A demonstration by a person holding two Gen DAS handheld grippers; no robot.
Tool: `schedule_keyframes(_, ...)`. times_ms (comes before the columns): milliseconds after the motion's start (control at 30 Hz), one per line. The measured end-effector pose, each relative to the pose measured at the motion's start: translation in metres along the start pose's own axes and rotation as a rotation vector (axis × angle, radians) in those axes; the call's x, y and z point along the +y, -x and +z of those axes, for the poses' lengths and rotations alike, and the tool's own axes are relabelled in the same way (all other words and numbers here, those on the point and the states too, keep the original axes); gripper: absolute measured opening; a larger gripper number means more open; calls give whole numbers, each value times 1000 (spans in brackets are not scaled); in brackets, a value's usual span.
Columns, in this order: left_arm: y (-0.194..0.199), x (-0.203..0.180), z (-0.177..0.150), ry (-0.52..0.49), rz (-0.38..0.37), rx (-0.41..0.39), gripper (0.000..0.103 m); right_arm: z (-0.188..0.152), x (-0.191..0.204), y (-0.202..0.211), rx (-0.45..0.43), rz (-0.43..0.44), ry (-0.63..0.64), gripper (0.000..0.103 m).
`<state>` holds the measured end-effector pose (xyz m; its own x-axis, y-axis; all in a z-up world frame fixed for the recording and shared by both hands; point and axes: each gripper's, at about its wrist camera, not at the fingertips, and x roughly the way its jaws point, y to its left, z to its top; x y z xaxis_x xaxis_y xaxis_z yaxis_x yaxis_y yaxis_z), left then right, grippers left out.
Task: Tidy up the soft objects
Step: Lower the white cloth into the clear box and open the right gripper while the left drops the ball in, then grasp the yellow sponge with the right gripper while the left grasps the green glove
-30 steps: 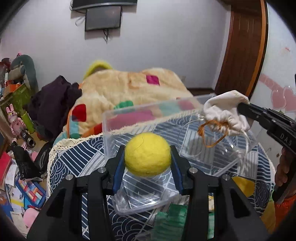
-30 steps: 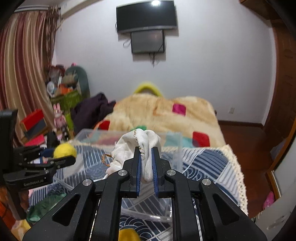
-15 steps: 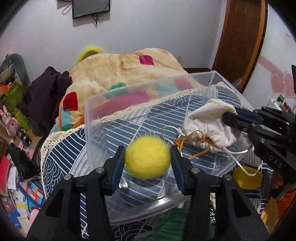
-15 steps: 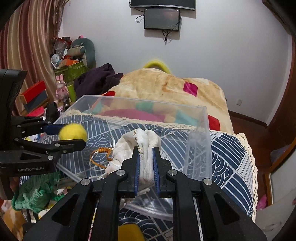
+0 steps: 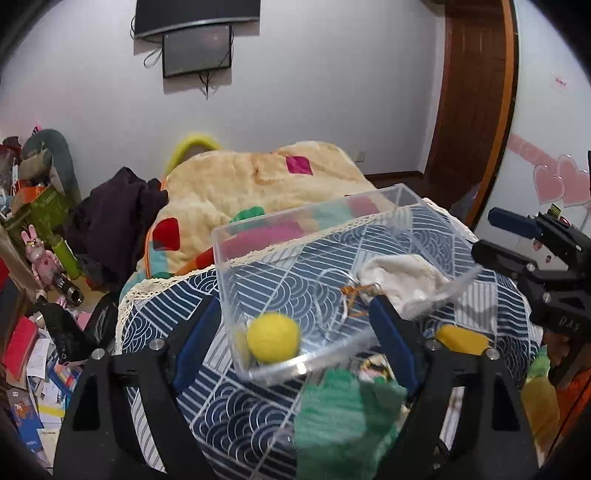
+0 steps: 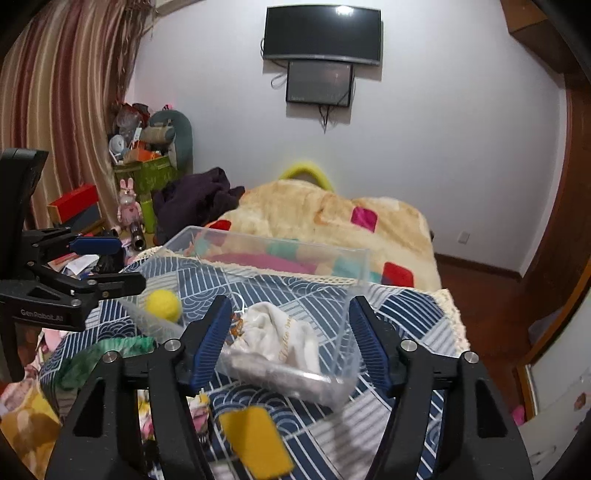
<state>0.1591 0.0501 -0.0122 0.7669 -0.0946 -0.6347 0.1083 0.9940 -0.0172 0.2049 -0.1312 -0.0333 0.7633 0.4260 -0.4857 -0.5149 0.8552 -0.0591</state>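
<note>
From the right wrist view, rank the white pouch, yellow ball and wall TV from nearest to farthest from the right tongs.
1. White pouch: between the open right tongs, in the clear box.
2. Yellow ball: left, in the box.
3. TV: on the far wall.

Clear plastic bin [image 5: 280, 236] on patterned tablecloth [image 5: 166, 325], top open to entry from above. Interior floor taken at one end by yellow felt ball [image 5: 272, 336], at the other by white drawstring pouch [image 6: 280, 332], bare between. Near approach obstructed by green cloth [image 5: 343, 417] and yellow pad [image 6: 255, 439] just beside the near wall. Far side bounded by blanket-covered bed [image 6: 332, 214].
</note>
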Motion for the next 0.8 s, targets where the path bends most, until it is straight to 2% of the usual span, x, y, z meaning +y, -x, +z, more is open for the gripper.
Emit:
schedule_keyframes(233, 16, -13, -36, -14, -6, 4, 83, -19, 3, 15, 6, 6, 18, 65)
schedule_keyframes(333, 17, -16, -54, 0, -42, 22, 83, -31, 5, 14, 27, 13, 28, 65)
schedule_keyframes(433, 12, -19, -69, 11, -75, 53, 83, -45, 9, 7, 66, 29, 25, 65)
schedule_keyframes(633, -2, -16, -87, 48, -88, 86, 83, -73, 10, -18, 167, 67, 16, 65)
schedule_keyframes(700, -4, -12, -86, 80, -104, 75, 78, -78, 9, -25, 192, 73, 3, 65)
schedule_keyframes(733, -4, -10, -86, 90, -112, 69, 73, -80, 7, -29, 207, 82, -5, 64)
schedule_keyframes(800, -5, -8, -85, 104, -126, 68, 65, -84, 6, -28, 215, 92, -22, 55)
